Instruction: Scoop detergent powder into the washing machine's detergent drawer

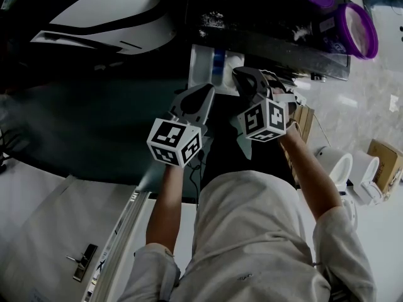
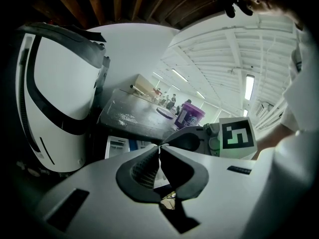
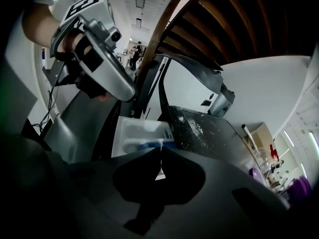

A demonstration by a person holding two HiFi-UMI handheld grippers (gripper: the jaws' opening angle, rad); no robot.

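Left hand-held gripper (image 1: 206,90) and right hand-held gripper (image 1: 242,75) — jaws pressed together, nothing between them. Both hang at the open detergent drawer (image 1: 203,68).

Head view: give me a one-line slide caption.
Left gripper and right gripper, both shut and empty, hover by the open detergent drawer, purple tub on the machine top behind.

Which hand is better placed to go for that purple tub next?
Probably the right: the right gripper is nearer the purple tub, the left gripper farther away. Both are by the open drawer, shut and empty.
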